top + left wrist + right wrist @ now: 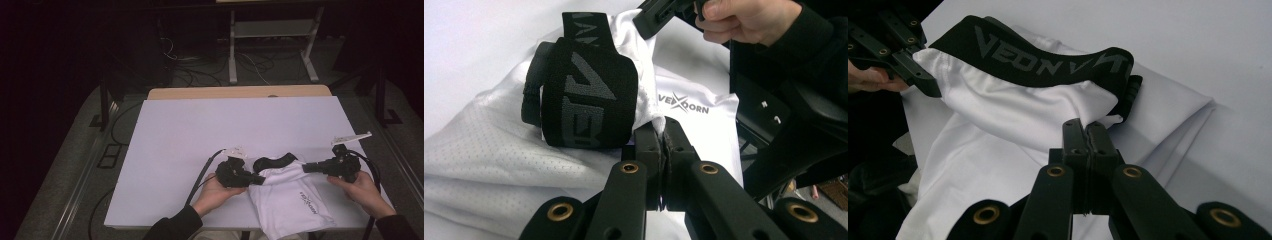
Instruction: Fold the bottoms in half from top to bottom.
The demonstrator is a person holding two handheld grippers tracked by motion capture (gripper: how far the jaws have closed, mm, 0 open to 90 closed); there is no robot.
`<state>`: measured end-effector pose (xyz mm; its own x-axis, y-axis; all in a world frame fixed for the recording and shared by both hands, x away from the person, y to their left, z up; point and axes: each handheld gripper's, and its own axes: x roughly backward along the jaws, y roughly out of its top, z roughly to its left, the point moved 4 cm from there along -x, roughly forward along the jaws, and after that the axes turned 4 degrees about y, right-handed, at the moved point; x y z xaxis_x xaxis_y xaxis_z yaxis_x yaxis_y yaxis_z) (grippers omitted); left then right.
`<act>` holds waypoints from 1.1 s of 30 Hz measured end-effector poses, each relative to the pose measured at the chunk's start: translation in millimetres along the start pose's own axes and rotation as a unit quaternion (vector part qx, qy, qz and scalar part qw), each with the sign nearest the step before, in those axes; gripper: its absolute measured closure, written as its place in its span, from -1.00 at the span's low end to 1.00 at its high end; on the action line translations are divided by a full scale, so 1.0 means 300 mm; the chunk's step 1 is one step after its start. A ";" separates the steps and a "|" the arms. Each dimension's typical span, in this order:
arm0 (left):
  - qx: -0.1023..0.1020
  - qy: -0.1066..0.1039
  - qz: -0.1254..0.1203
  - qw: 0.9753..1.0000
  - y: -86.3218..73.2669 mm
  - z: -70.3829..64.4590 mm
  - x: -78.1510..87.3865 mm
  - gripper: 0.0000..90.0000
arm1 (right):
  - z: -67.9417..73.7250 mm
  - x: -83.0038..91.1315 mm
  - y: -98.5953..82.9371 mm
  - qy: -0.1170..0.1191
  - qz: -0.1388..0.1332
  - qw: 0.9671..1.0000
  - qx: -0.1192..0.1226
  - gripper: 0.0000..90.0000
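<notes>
White shorts [292, 197] are lying at the counter's [200, 130] near edge, soft, light, slippery mesh. Both my grippers, left [261, 179] and right [306, 167], are pinching fabric, fingers fully closed, just below the thicker black waistband [274, 162], likely the firmer hold.

A white worktop [210, 130] with a wooden far edge [240, 92] stands in a dim room; beyond it, a white metal frame [272, 42] on grey floor [70, 170]; black cables [195, 70] trail there.
</notes>
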<state>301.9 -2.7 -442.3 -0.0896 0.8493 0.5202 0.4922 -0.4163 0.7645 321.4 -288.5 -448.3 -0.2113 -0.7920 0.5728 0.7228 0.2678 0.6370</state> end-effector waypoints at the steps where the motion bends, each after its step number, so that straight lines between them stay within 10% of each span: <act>1: -0.001 0.000 0.002 1.000 -0.001 -0.001 0.000 0.94 | 0.003 0.001 -0.004 0.001 0.001 1.000 -0.001 0.96; 7: -0.012 0.001 0.010 1.000 -0.011 -0.010 -0.007 0.94 | 0.013 0.001 -0.023 0.007 0.010 1.000 -0.008 0.93; 17: -0.037 0.005 0.025 0.999 -0.025 -0.021 -0.020 0.94 | 0.025 0.016 -0.032 0.016 0.017 1.000 -0.012 0.31; 33: -0.073 0.012 0.037 0.997 -0.041 -0.032 -0.023 0.94 | 0.018 0.004 0.068 0.028 0.008 1.000 -0.003 -0.31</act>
<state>288.2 -6.6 -451.5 -0.0793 0.8078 0.5841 0.3672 -0.5211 0.7705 332.5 -281.1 -431.8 -0.1622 -0.8175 0.5526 0.7295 0.2777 0.6251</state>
